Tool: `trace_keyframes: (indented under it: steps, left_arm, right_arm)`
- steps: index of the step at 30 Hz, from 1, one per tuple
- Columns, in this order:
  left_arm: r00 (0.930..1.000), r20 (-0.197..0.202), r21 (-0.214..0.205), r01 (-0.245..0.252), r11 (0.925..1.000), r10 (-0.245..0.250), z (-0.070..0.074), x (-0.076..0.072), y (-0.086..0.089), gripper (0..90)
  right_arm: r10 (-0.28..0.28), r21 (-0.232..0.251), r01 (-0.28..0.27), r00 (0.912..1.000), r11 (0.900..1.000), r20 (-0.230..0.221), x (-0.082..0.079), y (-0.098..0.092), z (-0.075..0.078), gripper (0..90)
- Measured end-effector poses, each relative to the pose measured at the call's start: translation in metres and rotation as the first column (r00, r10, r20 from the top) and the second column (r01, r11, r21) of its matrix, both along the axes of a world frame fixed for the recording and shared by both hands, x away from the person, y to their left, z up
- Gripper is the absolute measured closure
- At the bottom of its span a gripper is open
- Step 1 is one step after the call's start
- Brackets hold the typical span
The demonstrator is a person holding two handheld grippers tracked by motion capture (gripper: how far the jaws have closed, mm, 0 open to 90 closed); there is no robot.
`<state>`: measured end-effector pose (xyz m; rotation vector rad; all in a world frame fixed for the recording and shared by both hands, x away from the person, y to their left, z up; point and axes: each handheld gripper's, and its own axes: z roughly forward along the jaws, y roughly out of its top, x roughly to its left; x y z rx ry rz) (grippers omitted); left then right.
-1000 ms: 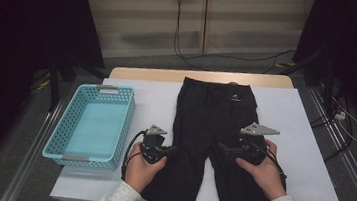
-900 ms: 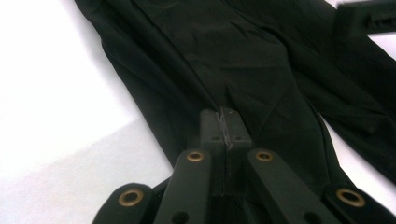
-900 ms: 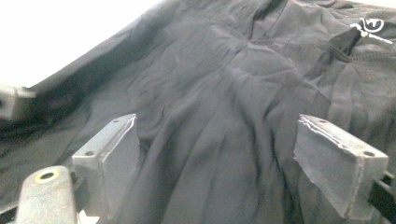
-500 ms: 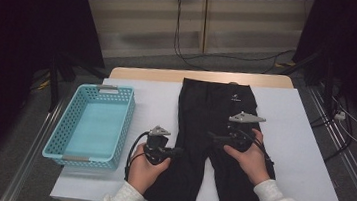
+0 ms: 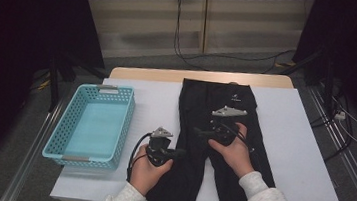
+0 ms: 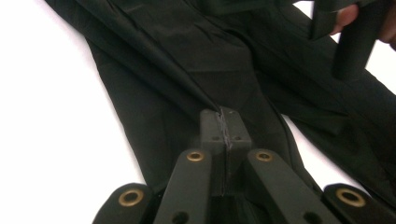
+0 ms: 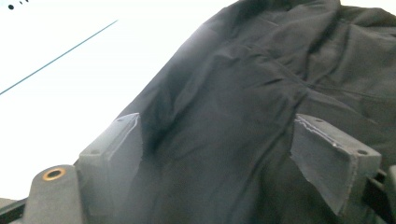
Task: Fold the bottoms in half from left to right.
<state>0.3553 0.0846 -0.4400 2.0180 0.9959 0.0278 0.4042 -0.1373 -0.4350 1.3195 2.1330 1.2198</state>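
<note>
1. Table [image 5: 306, 159]: covered in white; it carries everything I list below.
2. Black trousers [image 5: 216, 102]: they lie flat on the table right of centre, waistband at the far edge, both legs running toward me. In my left gripper view the two legs [image 6: 187, 60] spread apart over the white surface.
3. Light blue basket [image 5: 70, 134]: it stands at the table's left side, well apart from the trousers.
4. My right gripper [image 5: 198, 131]: I hold it over the upper part of the trousers, pointing left. Its jaws stand wide apart with the dark cloth [image 7: 224, 140] lying between the pads; they press on nothing.
5. My left gripper [image 5: 181, 153]: I hold it at the left leg's outer edge, near the knee. Its jaws are closed tight, pad against pad [image 6: 225, 128]; I cannot tell whether any cloth is pinched between them.
</note>
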Motion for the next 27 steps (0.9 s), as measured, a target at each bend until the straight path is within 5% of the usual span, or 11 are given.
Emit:
trace_keyframes:
  steps: [12,27]
  left_arm:
    - [1.0,0.004,0.003,-0.001,1.0,0.001,-0.004,0.0,-0.002,89.8]
    - [0.9998,0.021,-0.006,0.005,1.0,-0.005,0.001,-0.002,-0.003,89.8]
  right_arm:
    - [0.024,0.01,-0.024,0.9992,0.9997,-0.032,0.008,0.018,-0.008,18.7]
    - [0.064,0.027,-0.062,0.9956,0.9977,-0.069,0.018,0.042,-0.014,39.7]
